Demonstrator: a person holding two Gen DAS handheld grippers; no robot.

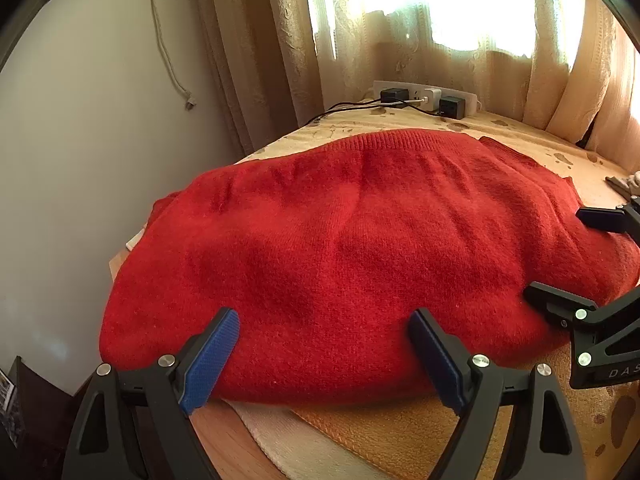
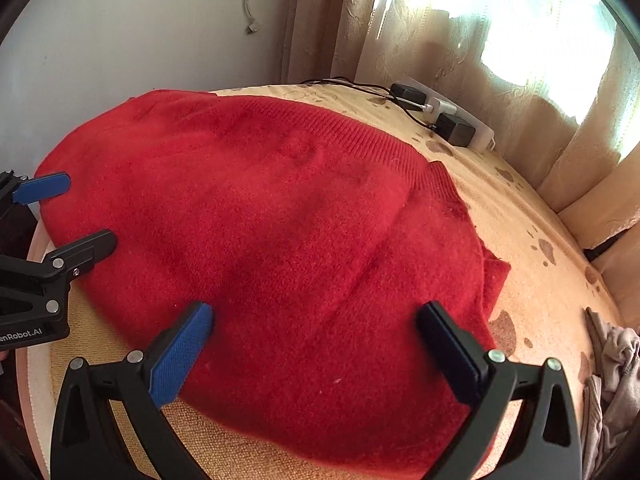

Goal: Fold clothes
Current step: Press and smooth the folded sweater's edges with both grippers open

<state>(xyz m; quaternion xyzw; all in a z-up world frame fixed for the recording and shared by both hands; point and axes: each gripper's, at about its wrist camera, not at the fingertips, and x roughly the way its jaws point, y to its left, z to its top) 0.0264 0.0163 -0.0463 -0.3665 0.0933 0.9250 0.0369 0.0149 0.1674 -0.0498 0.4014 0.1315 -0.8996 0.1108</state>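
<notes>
Where right view looks, grey clothes [image 2: 612, 380] beside sweater [image 2: 280, 208]

Power strip [image 1: 426, 98]: white, against the curtain [image 1: 280, 40], black adapters plugged in.
Cable [image 1: 168, 40]: hangs on the wall [image 1: 80, 140].
Tablecloth [image 2: 520, 216]: beige, brown-spotted.

left gripper: black two-finger gripper with blue ribbed pads [image 1: 324, 354], jaws spread wide, nothing between them, fingers reaching forward and level
left gripper, seen from the right wrist: at the left edge [image 2: 86, 210], side-on, fingers parted, one blue pad facing up
right gripper: matching black two-finger gripper with blue pads [image 2: 314, 346], jaws wide apart and holding nothing
right gripper, seen from the left wrist: at the right edge [image 1: 554, 254], fingers parted
spacing: the two sit side by side, near each other
</notes>
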